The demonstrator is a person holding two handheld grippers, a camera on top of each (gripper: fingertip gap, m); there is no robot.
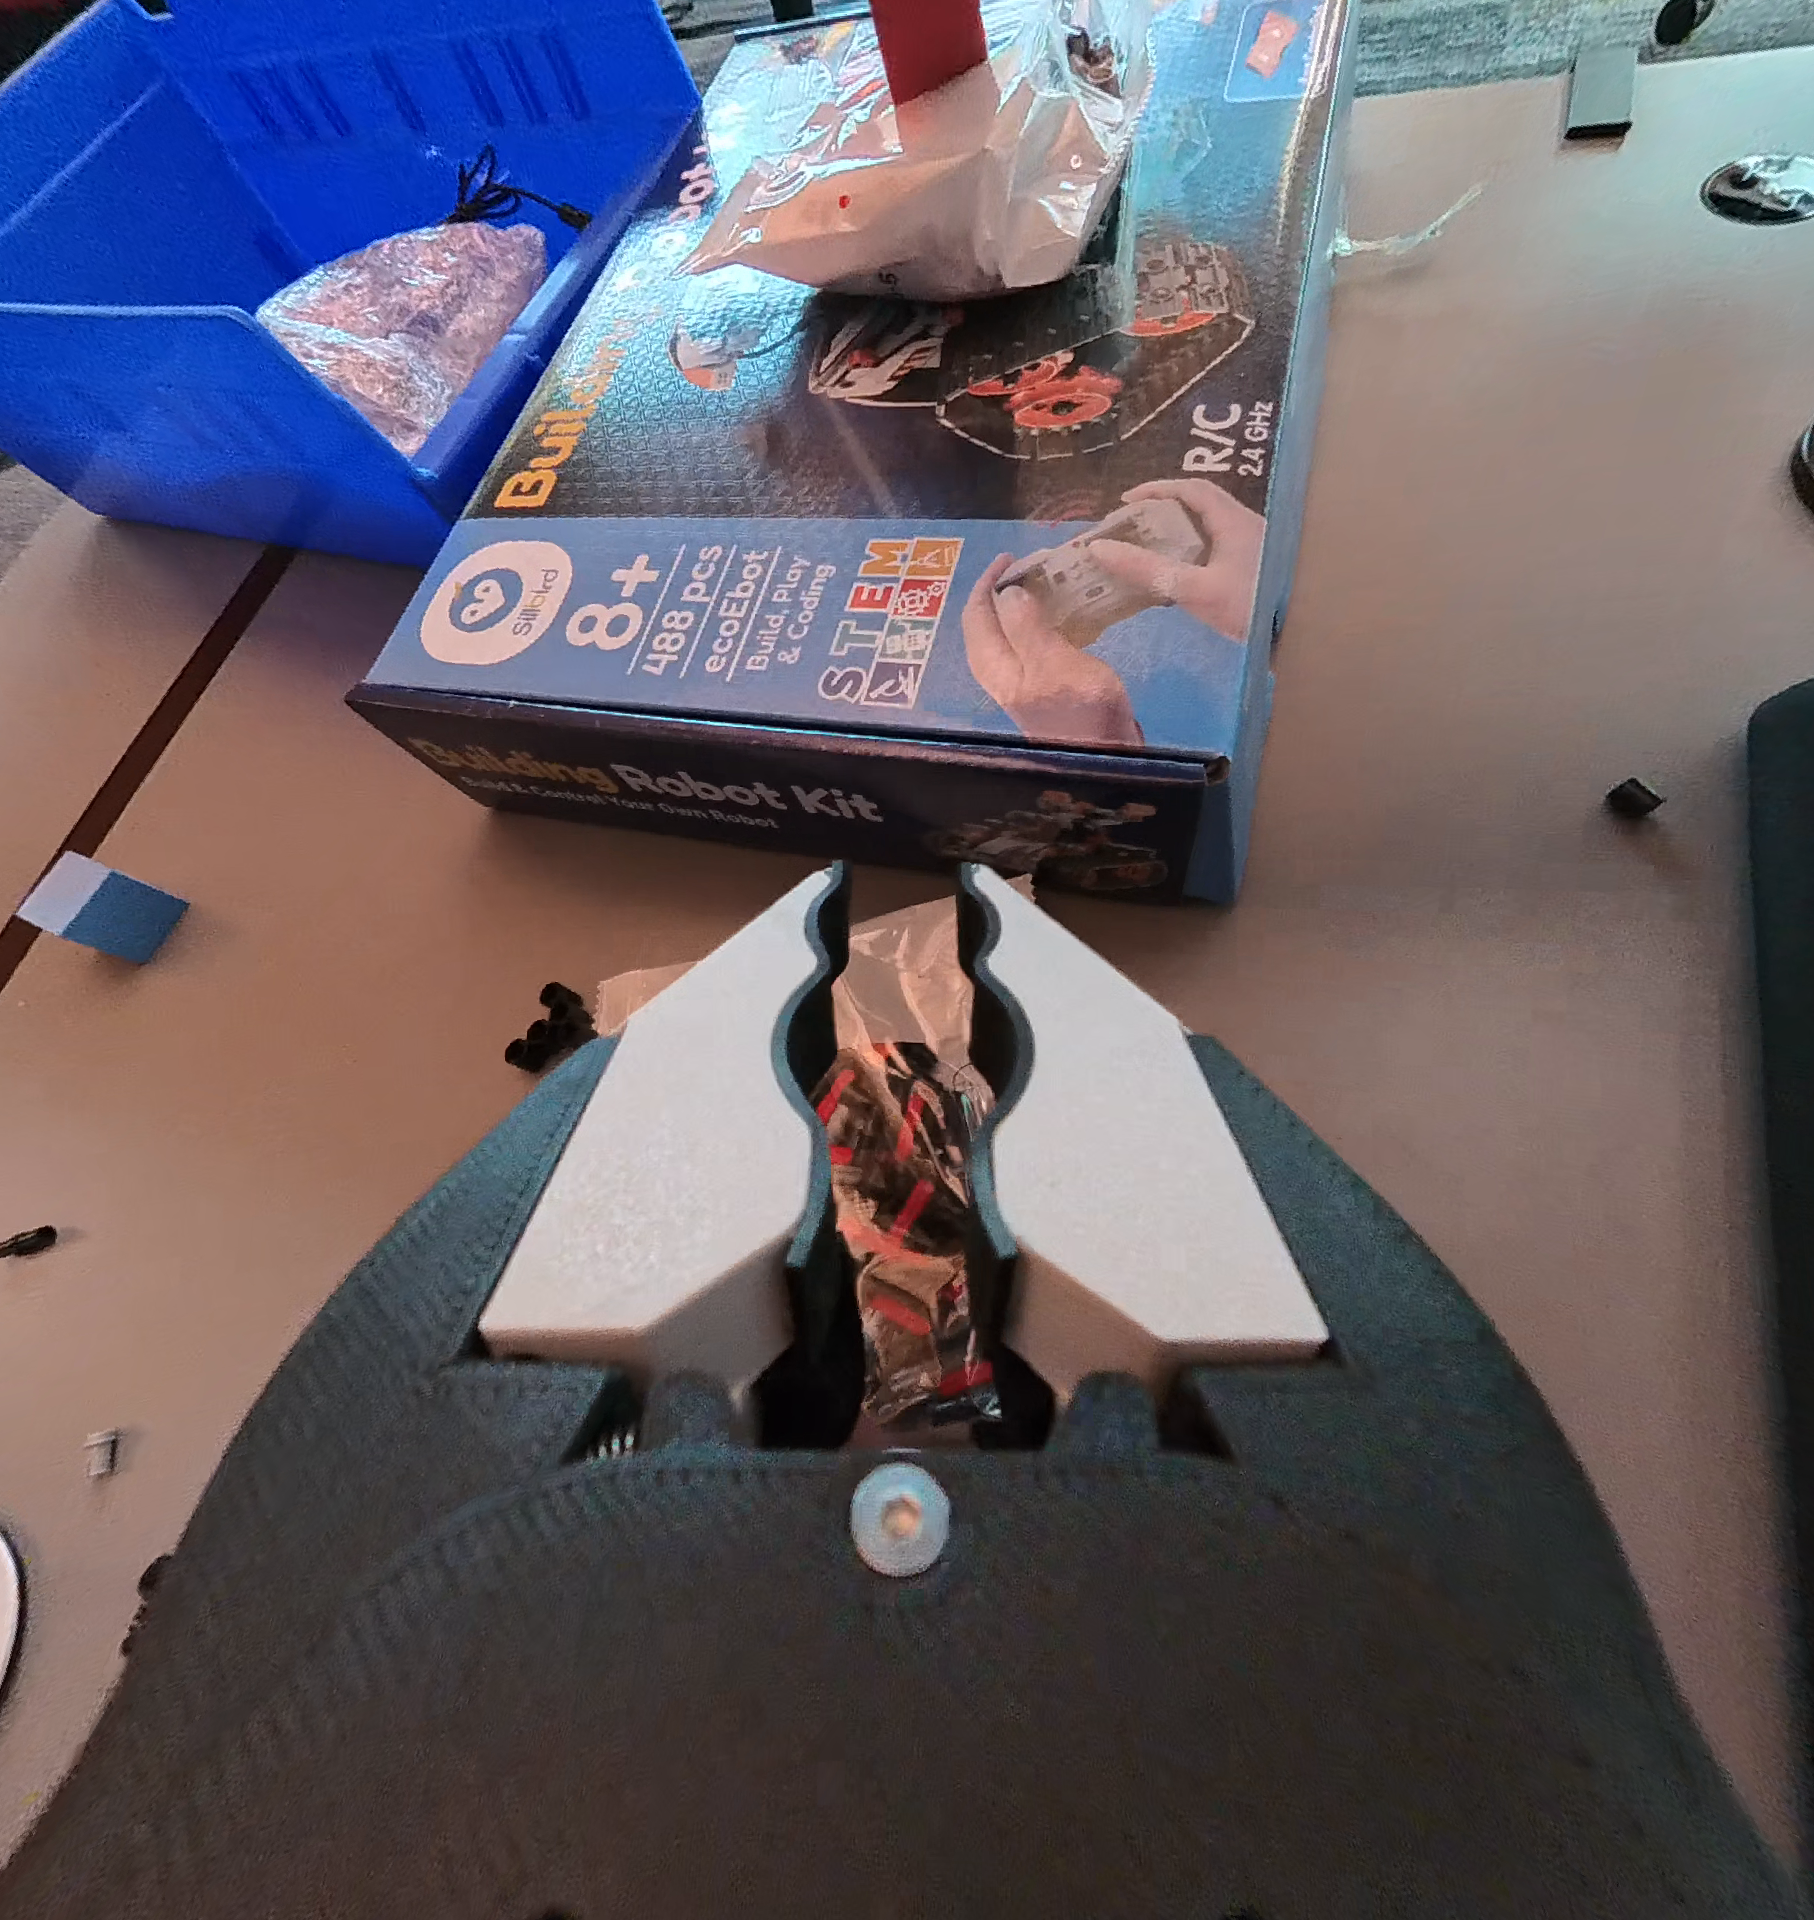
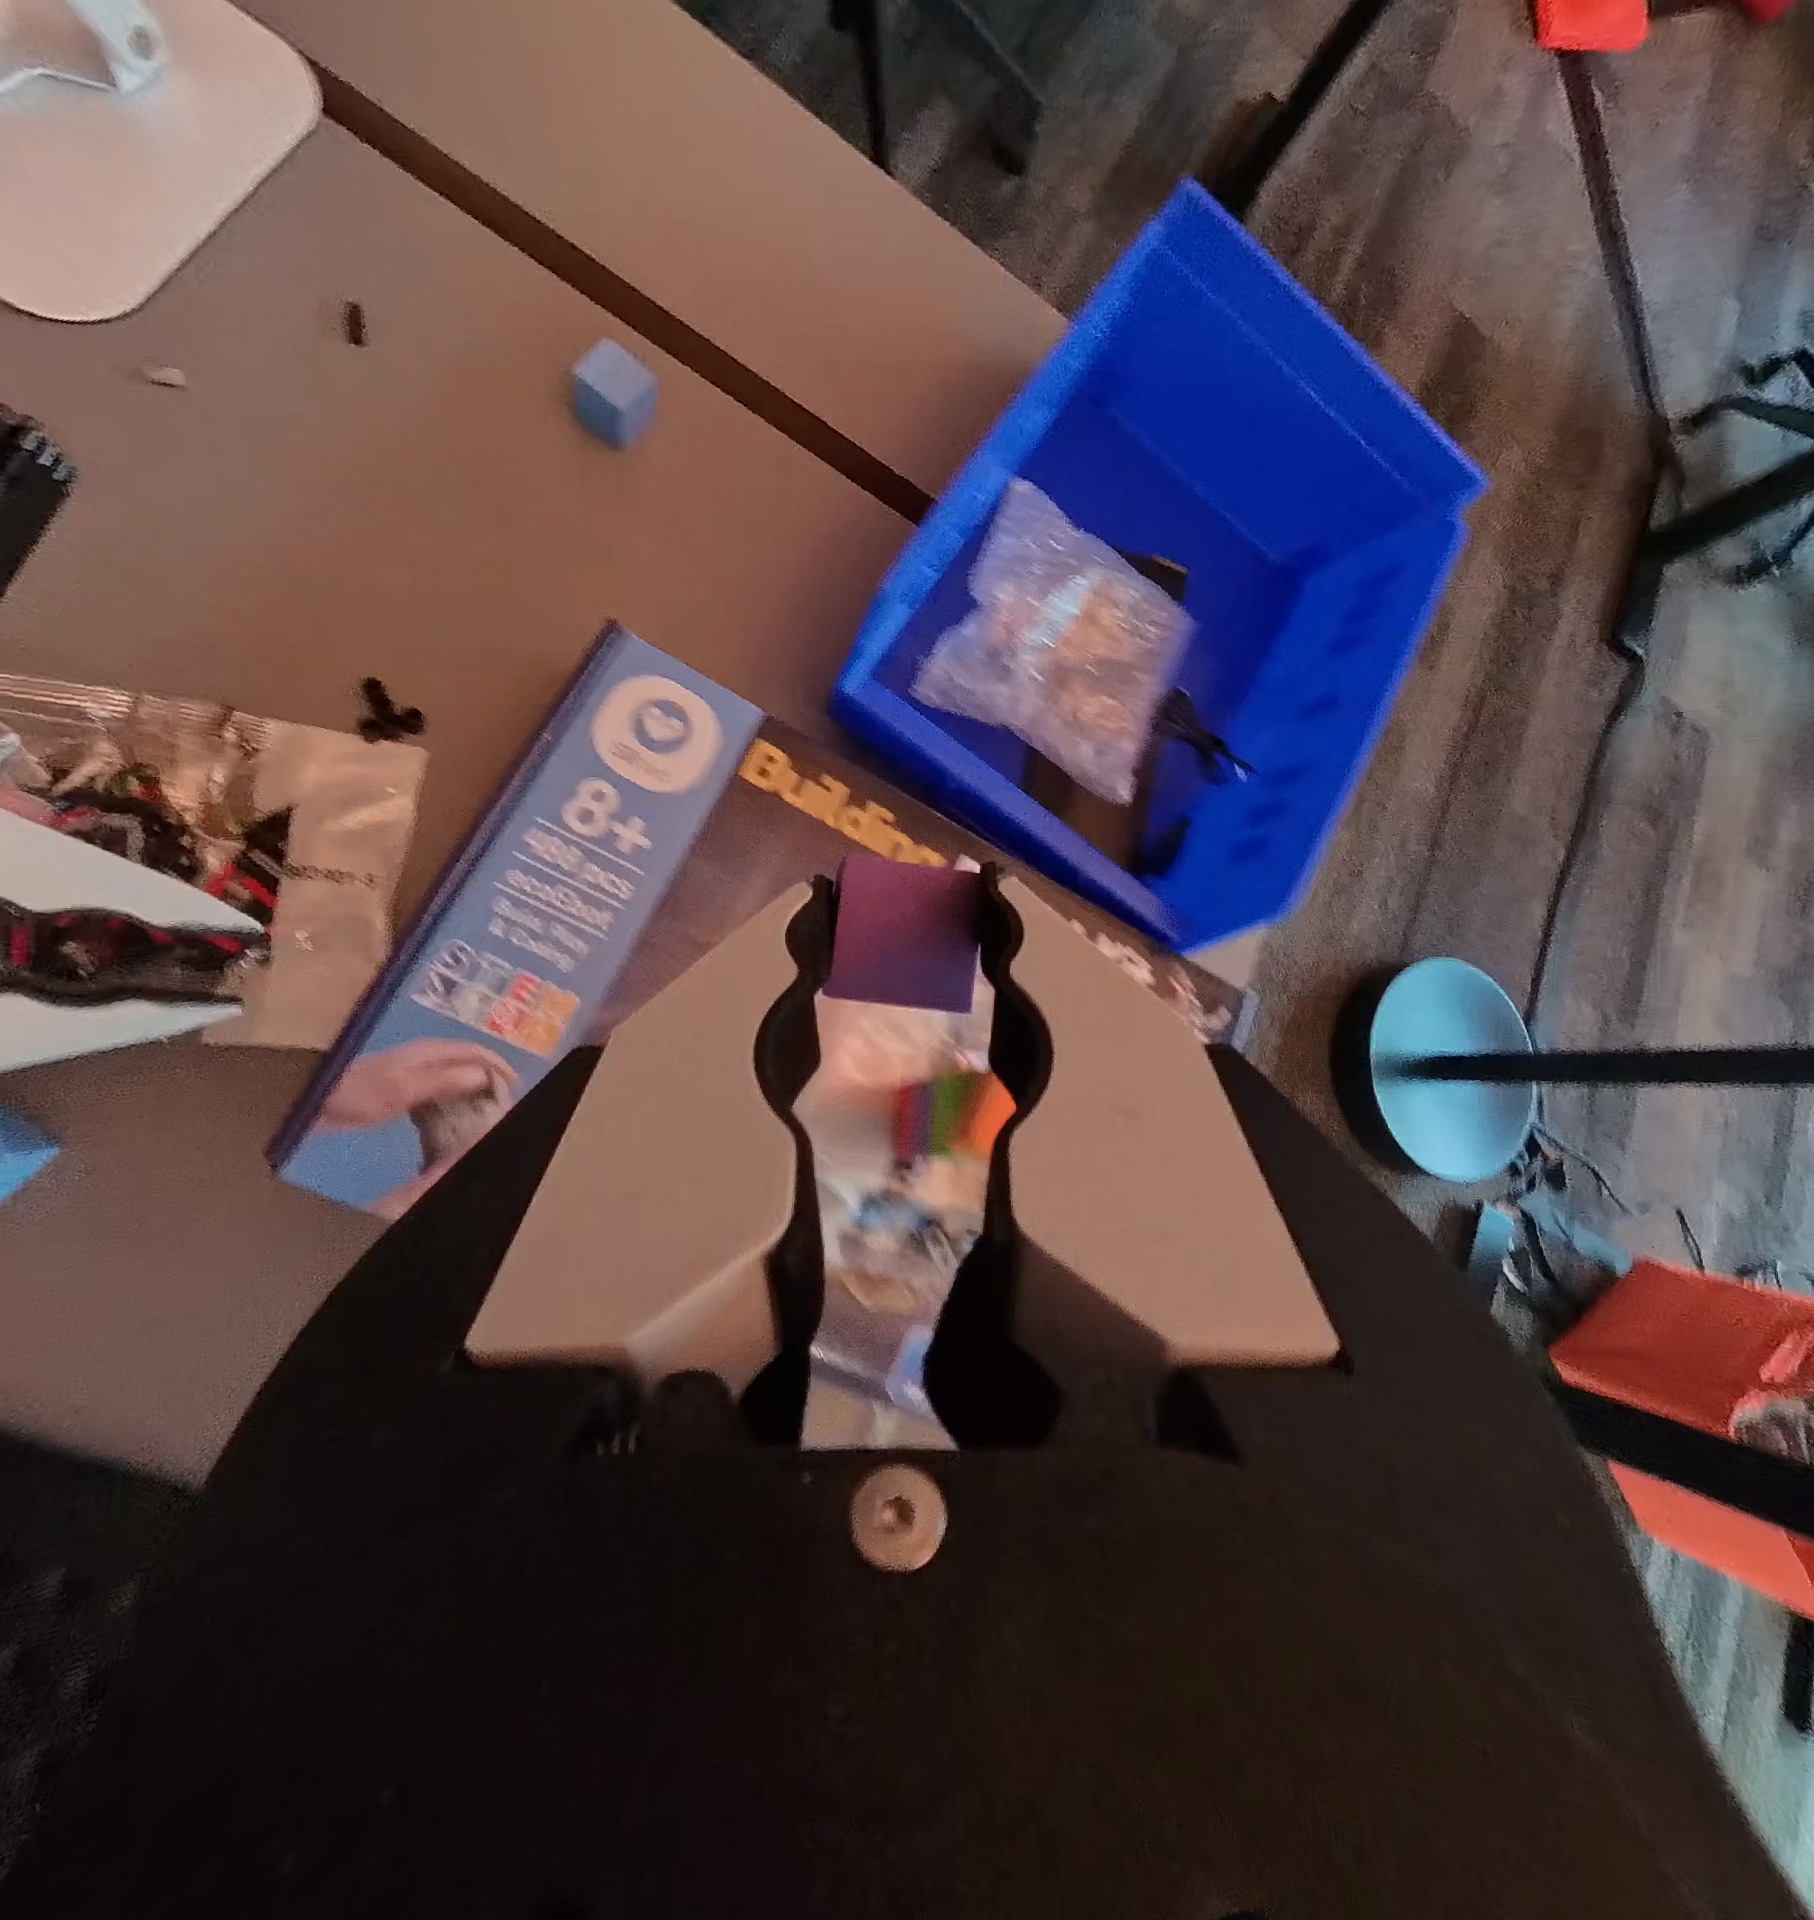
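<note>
Left gripper: jaws nearly closed, pinching a clear bag of black and red parts lying on the table. Kit box just ahead of the fingertips; blue bin beyond it, to the left.

Right gripper: narrow gap, purple block clamped at the fingertips, above the kit box. Second bag under its jaws; contact unclear. Blue bin ahead-right.

Kit box on the table, bin touching its left side.
A bag of parts lies in the bin; another bag rests on the box; loose pegs sit before it.
</note>
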